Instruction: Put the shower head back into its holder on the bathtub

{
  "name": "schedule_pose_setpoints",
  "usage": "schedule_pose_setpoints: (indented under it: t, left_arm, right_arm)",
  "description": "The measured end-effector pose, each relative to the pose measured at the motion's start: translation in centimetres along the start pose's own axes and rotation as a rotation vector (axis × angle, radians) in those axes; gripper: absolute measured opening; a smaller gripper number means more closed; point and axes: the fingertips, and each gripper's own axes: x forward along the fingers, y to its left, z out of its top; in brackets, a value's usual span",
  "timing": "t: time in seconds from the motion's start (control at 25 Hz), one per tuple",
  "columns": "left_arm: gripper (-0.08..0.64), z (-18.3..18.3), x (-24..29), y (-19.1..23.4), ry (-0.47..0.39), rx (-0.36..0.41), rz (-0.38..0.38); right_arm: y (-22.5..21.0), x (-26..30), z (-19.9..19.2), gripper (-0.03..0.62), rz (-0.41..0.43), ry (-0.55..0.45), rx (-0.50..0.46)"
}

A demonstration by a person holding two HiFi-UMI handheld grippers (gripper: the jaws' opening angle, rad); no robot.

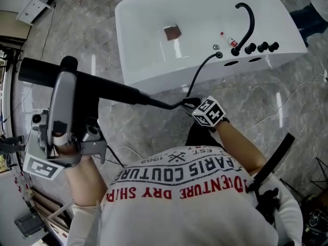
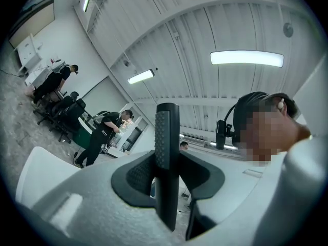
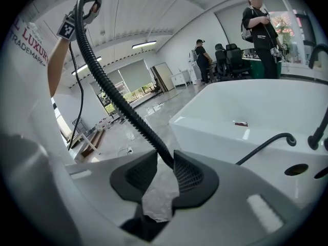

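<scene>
The black shower head (image 1: 102, 88) is a long bar held level above the floor in front of the white bathtub (image 1: 154, 78). My left gripper (image 1: 69, 76) is shut on its handle; in the left gripper view the handle (image 2: 166, 137) stands upright with both pads against it. The black ribbed hose (image 1: 197, 78) runs from the bar's end to a hole in the tub deck (image 1: 219, 55). My right gripper (image 1: 190, 104) is on the hose near the bar. In the right gripper view the hose (image 3: 118, 101) passes between the pad tips of the right gripper (image 3: 165, 165), touching both.
On the tub deck stand a curved black spout (image 1: 248, 24), three black knobs (image 1: 261, 47) and a small bottle (image 1: 229, 39). A brown square (image 1: 172, 32) lies in the tub. A black stand (image 1: 271, 163) is at my right, cables and equipment (image 1: 31, 199) at my left.
</scene>
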Motion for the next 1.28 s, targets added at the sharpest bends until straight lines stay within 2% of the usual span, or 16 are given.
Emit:
schedule_pose_setpoints:
  t: [0.2,0.36,0.6,0.76,0.88,1.08,1.28]
  left_arm:
    - [0.135,1.8,-4.1,-1.8,-0.041,-0.024,-0.059]
    - [0.135,1.1,-4.6,-2.6,-0.023,-0.066,-0.097]
    - [0.137,-1.1,-4.0,-2.8,0.050,-0.149,-0.165]
    - [0.136,-2.7,-2.9,-2.7,0.092,-0.160,-0.195]
    - [0.135,-3.9,-1.4,-2.0,0.129,-0.134,-0.202]
    - [0.135,-5.7,-0.3,-0.5,0.202,-0.033,-0.183]
    - [0.137,-8.9,-0.6,1.3,0.286,0.079,-0.137]
  right_arm:
    - [2.3,-2.2,0.2,0.080,-0.098,-0.028,-0.018]
    - [2.6,-4.4,0.4,0.066,-0.149,-0.081,0.000]
    - [1.1,-8.9,2.9,0.060,-0.219,-0.240,0.082]
    - [-0.6,-12.6,5.3,0.060,-0.263,-0.349,0.125]
    - [-2.1,-15.2,7.0,0.058,-0.293,-0.401,0.125]
    - [-3.2,-18.6,9.5,0.058,-0.333,-0.471,0.113]
    - [-3.5,-20.1,9.9,0.058,-0.385,-0.480,0.092]
